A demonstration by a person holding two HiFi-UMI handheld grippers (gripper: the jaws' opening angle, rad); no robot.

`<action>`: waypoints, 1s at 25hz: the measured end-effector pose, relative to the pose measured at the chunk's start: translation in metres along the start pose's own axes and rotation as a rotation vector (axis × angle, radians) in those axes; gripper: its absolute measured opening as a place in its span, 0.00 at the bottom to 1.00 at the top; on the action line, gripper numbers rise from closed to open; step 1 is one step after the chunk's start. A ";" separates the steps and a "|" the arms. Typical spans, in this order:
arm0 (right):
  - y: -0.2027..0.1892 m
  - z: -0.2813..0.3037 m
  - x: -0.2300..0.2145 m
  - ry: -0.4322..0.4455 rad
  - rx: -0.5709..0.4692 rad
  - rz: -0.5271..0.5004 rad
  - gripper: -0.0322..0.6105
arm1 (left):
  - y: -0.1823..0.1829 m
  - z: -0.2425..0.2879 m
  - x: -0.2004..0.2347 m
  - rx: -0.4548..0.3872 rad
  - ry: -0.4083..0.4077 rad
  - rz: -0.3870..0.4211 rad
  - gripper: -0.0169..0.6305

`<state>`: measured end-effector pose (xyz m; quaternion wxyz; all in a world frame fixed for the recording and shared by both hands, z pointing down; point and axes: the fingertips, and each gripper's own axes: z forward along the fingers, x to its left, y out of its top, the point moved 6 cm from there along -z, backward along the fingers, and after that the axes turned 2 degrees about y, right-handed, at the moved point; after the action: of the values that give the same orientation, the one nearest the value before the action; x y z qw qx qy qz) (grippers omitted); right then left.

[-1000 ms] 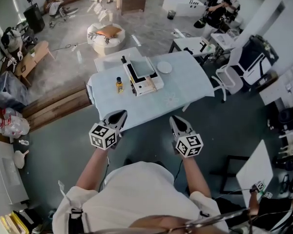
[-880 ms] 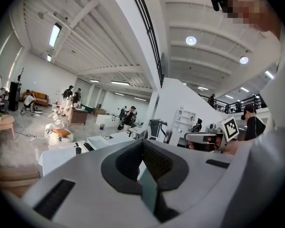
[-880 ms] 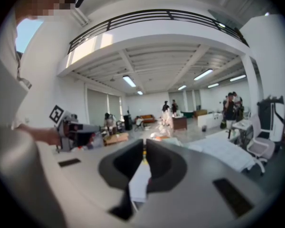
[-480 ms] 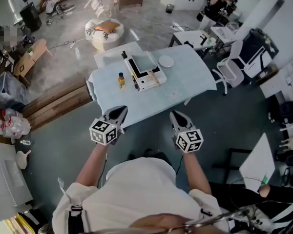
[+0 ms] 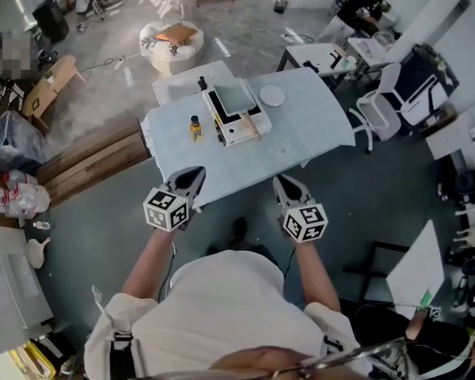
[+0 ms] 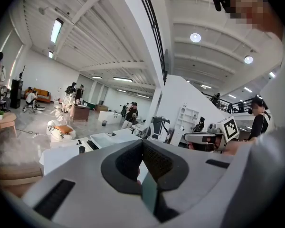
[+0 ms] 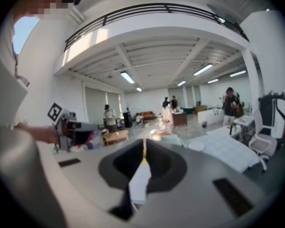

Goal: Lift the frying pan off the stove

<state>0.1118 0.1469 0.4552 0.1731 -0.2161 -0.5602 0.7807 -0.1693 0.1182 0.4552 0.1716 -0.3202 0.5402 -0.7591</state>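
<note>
A person (image 5: 222, 307) stands by a table (image 5: 301, 145) with a pale cloth on it and holds a claw in each hand.

The left claw (image 5: 193, 174) is shut tight, and nothing is between its two jaws. The right claw (image 5: 282, 182) is shut tight too, and it holds nothing. Both claws point at the table and hang by its near edge, one to the left and one to the right.

The frying pan (image 5: 236, 99) is grey and square. It sits on top of the white stove (image 5: 242, 135). Its dark handle (image 5: 201, 83) sticks out toward the far edge of the table. The stove stands in the far part of the table, a bit left of the middle. The pan is well apart from both claws.

A small bottle (image 5: 195, 127) with a yellow label stands just left of the stove. A round white plate (image 5: 272, 96) lies just right of the pan, near the far edge.
</note>
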 end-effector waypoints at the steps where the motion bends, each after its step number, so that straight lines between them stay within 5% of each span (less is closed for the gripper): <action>1: 0.001 0.004 -0.005 0.006 0.001 0.000 0.11 | 0.001 0.004 0.001 -0.002 0.007 -0.002 0.07; 25: 0.021 0.120 -0.139 0.197 0.049 0.042 0.11 | 0.013 0.143 0.022 0.014 0.163 -0.101 0.07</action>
<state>0.1655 -0.0266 0.4890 0.2163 -0.2991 -0.5165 0.7726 -0.0907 -0.0013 0.4800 0.0910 -0.2832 0.5300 -0.7941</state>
